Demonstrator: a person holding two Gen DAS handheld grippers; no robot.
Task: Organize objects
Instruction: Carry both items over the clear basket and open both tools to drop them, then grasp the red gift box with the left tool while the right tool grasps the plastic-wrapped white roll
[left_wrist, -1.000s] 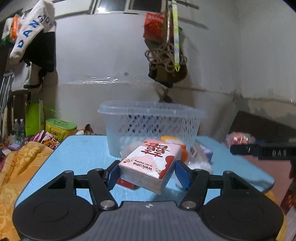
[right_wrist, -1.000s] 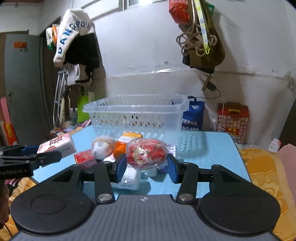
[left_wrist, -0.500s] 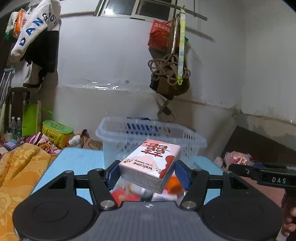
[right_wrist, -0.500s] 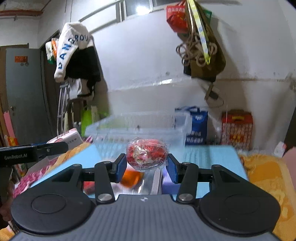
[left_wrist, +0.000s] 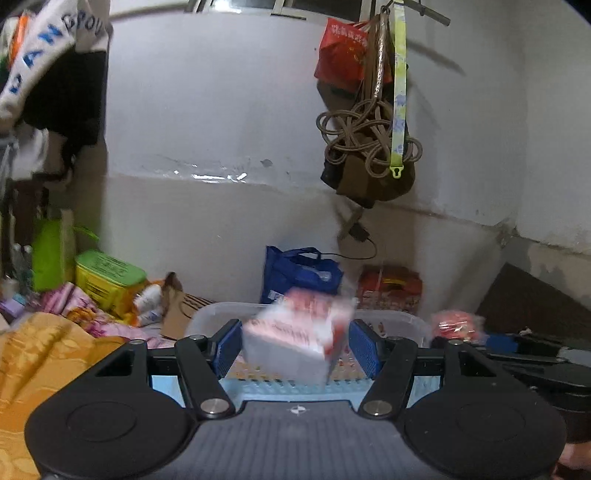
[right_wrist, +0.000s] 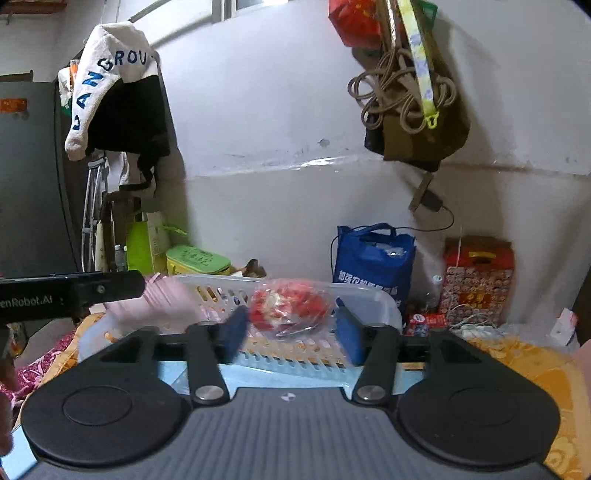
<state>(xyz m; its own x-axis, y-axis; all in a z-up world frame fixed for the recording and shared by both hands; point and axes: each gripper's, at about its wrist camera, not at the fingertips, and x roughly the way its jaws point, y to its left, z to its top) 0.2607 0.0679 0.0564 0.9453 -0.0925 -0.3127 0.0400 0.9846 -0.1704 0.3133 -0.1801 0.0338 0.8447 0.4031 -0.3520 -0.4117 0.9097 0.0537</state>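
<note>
My left gripper (left_wrist: 293, 349) has its jaws apart over the clear plastic basket (left_wrist: 207, 317). The pink and white box (left_wrist: 295, 339) sits blurred between the blue pads, with a gap on each side, tipping down into the basket. My right gripper (right_wrist: 290, 332) is also over the basket (right_wrist: 373, 299). The red candy bag (right_wrist: 290, 308) is between its pads, with a gap on both sides. The candy bag also shows at the right of the left wrist view (left_wrist: 456, 323). The left gripper and blurred box (right_wrist: 162, 299) show at the left of the right wrist view.
The basket stands on a light blue table (left_wrist: 166, 384). Behind it are a blue bag (right_wrist: 373, 258), a red patterned box (right_wrist: 478, 280) and a green-lidded tub (left_wrist: 107, 280). An orange blanket (left_wrist: 40, 354) lies to the left, and clothes hang on the wall (right_wrist: 110, 88).
Both grippers rose and moved forward over the basket. Both opened: the box is dropping from the left pads, and the candy bag is loose between the right pads.
</note>
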